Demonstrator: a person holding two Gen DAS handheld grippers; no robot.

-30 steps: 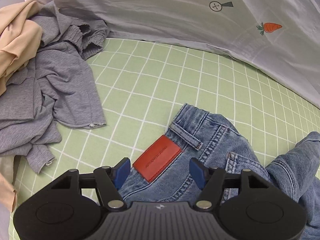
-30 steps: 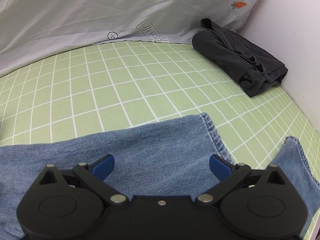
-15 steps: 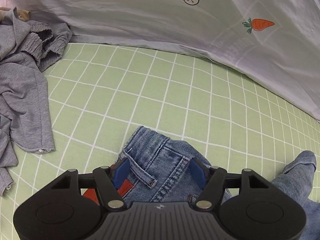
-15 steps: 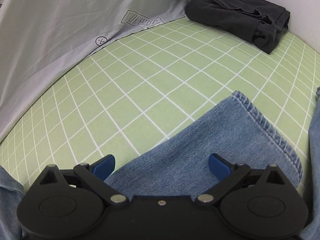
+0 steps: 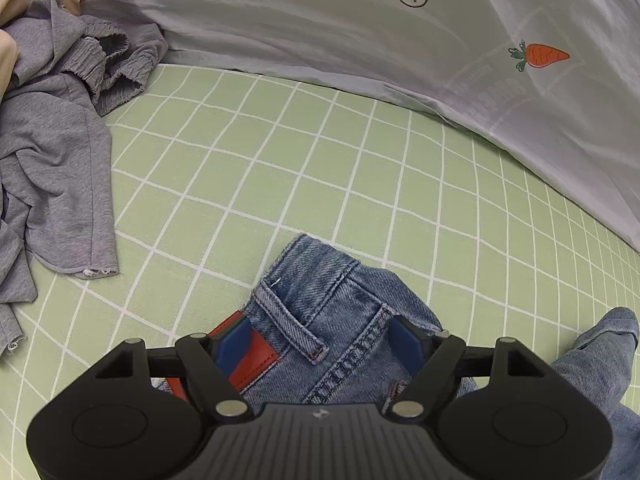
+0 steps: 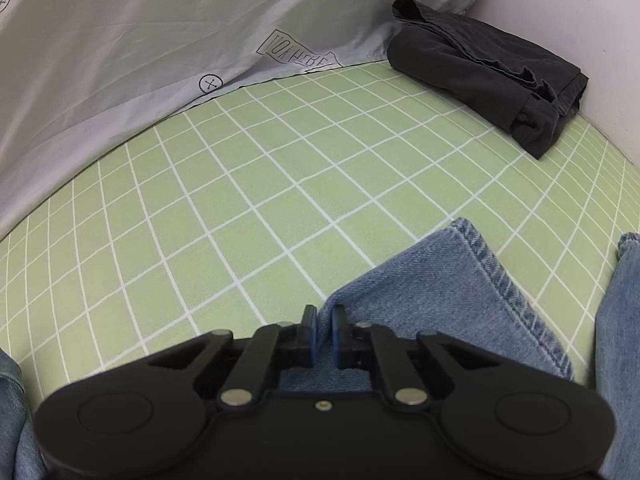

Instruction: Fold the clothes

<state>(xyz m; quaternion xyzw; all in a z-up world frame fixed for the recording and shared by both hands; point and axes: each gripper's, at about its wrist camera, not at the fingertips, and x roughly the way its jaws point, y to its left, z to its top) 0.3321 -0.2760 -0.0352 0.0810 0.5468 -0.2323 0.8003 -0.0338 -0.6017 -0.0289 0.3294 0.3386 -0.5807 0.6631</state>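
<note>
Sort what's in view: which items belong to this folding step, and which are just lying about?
In the job:
- jeans, waistband between the opening left tool
- jeans leg, pinched in the shut right tool

Lying about:
- grey garment
- folded dark garment
- white printed sheet

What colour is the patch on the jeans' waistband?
Red patch, clearest in the left wrist view.

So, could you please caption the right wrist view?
Right tongs shut on the jeans' leg edge.
</note>
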